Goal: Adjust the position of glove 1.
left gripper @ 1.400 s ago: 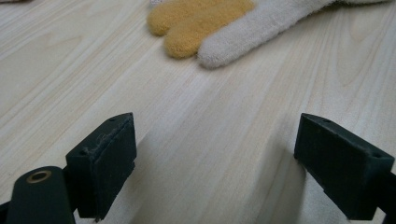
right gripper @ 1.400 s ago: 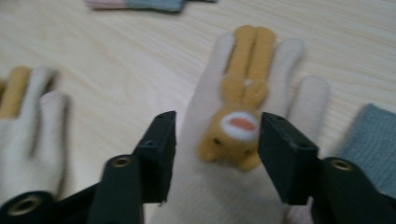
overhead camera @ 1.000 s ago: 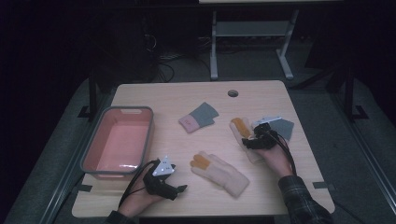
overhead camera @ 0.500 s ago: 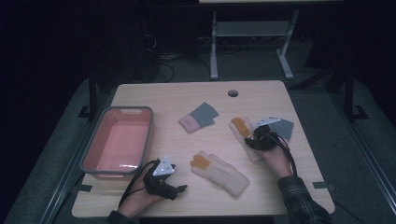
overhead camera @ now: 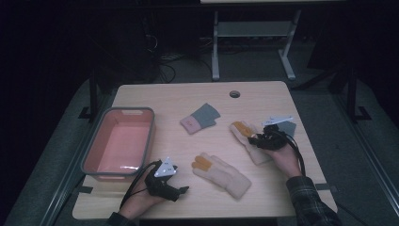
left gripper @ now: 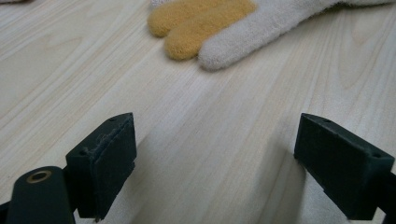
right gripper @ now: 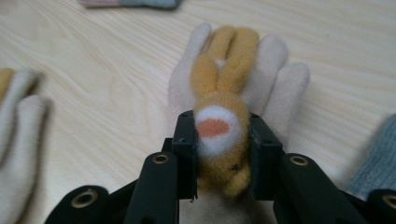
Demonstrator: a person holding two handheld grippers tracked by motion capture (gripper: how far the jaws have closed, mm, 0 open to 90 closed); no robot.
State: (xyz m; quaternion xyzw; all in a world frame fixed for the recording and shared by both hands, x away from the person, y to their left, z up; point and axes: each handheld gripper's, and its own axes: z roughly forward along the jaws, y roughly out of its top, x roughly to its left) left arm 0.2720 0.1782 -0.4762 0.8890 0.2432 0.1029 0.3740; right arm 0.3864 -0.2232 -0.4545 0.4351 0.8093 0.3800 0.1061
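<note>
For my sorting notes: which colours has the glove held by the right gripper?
Cream glove with an orange-yellow patch bearing a white-and-orange spot; clearest in the right gripper view.

Bare bench (overhead camera: 188, 99) runs along the far edge, broken by a small round hole (overhead camera: 235, 94). On the left, the pink tub (overhead camera: 117, 141) walls off that side with its raised rim. A grey-cuffed glove (overhead camera: 200, 118) lies mid-bench, a cream glove (overhead camera: 221, 172) nearer the front, with an open lane of wood between them. Ahead of the left gripper (left gripper: 210, 172), its jaws wide apart, the wood is free up to that glove's fingertips. The right gripper (overhead camera: 261, 140) occupies the right side, over another cream glove (right gripper: 275, 84).
</note>
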